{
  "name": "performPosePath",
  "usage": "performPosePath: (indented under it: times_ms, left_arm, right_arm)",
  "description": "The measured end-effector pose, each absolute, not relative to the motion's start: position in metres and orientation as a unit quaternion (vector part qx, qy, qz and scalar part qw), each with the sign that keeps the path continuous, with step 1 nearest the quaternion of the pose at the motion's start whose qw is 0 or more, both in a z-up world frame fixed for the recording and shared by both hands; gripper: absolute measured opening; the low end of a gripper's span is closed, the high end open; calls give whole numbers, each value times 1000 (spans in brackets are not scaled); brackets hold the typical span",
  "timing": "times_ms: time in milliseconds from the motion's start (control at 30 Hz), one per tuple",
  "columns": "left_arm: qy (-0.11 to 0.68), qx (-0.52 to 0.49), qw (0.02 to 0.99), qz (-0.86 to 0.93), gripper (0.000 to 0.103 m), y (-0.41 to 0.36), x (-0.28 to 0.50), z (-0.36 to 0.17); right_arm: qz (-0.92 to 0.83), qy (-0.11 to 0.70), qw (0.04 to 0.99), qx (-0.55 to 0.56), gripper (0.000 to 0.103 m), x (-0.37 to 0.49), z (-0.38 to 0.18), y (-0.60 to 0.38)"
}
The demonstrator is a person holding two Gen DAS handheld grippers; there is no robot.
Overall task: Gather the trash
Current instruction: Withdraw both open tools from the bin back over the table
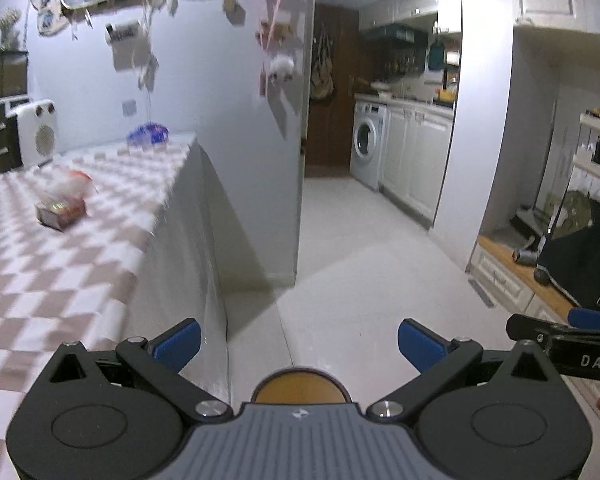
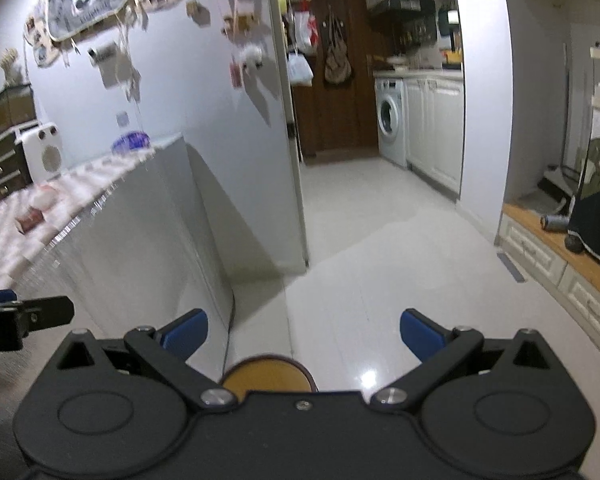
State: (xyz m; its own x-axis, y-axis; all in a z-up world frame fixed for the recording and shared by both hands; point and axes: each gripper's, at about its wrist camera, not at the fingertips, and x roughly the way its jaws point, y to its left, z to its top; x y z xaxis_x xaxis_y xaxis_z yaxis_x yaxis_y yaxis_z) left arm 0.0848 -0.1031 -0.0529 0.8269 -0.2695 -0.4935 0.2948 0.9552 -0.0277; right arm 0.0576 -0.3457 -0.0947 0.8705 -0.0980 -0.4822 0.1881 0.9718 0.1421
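Note:
A small brown carton (image 1: pixel 60 211) lies on the checkered tablecloth (image 1: pixel 52 280) at the left, with a crumpled white and orange wrapper (image 1: pixel 70 183) just behind it. Both show blurred in the right wrist view, the carton (image 2: pixel 30 219) and the wrapper (image 2: pixel 44 197). A blue crinkled wrapper (image 1: pixel 147 134) rests at the table's far end (image 2: pixel 131 141). My left gripper (image 1: pixel 299 347) is open and holds nothing, over the table's corner and the floor. My right gripper (image 2: pixel 304 336) is open and holds nothing, above the floor beside the table. Each gripper's tip shows at the other view's edge.
A wall with hanging decorations (image 1: pixel 228 92) runs along the table's far side. Pale tiled floor (image 1: pixel 360 248) leads to a kitchen with a washing machine (image 1: pixel 367 145) and white cabinets (image 1: pixel 418 160). A white speaker-like box (image 1: pixel 38 132) stands at the far left. A low wooden-topped bench (image 2: pixel 560 252) carries dark fabric at right.

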Motion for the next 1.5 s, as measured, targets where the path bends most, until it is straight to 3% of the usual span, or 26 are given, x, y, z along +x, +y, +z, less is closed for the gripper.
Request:
performPosePath:
  times_ms: [367, 667, 1133, 1500]
  left_arm:
    - [196, 15, 974, -113, 103, -46, 53, 1]
    - [177, 35, 980, -89, 103, 11, 74, 28]
    - [201, 32, 978, -37, 103, 104, 177, 63]
    - [232, -95, 967, -42, 103, 135, 299, 37]
  right_arm:
    - [-50, 196, 976, 83, 103, 37, -46, -311]
    - [-20, 164, 984, 62, 103, 53, -12, -271]
    - [-4, 136, 990, 41, 103, 124, 16, -203]
    - [69, 151, 985, 55, 103, 212, 14, -161]
